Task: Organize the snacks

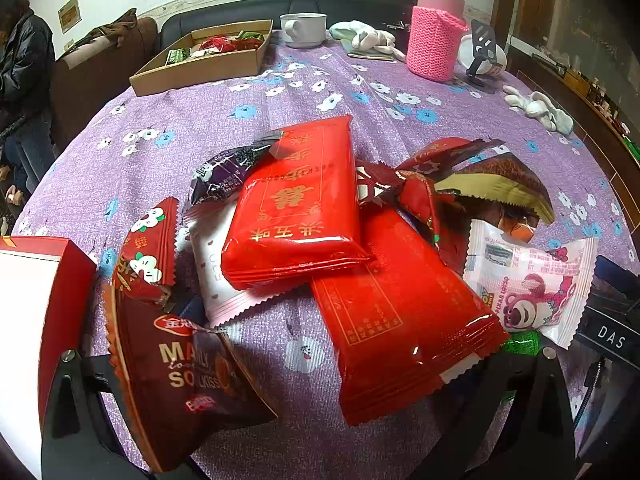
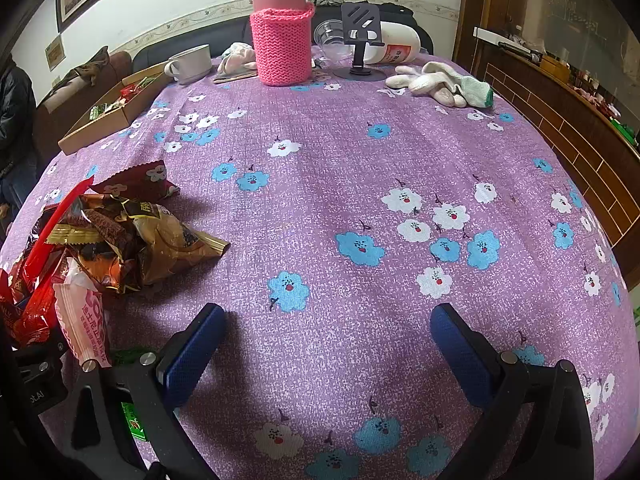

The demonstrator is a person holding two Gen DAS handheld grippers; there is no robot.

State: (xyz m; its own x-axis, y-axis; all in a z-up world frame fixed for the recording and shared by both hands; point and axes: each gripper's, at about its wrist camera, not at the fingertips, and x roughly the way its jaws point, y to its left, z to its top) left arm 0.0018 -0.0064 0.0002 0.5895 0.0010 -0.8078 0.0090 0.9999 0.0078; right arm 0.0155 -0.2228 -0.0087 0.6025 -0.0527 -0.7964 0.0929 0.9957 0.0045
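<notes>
Snack pile [image 1: 320,248] sitting loose on purple floral tablecloth [image 2: 360,160], mostly unsorted. Cardboard tray [image 1: 208,60] at far edge already holding few wrapped snacks; judging task early, bulk remaining.

Left gripper [image 1: 304,412] hovering spread over pile, black fingers flanking brown packet [image 1: 180,376] and long red packet [image 1: 400,320], pinching nothing. Right gripper [image 2: 320,356] spread wide, blue pads [image 2: 188,356] over bare cloth, empty, pile lying off to its left.

Writing: brown packet showing "SOULKISS"; pink packet [image 1: 528,284] showing "PIXAR", Lotso bear; top red packet [image 1: 300,200] bearing gold Chinese characters.
</notes>
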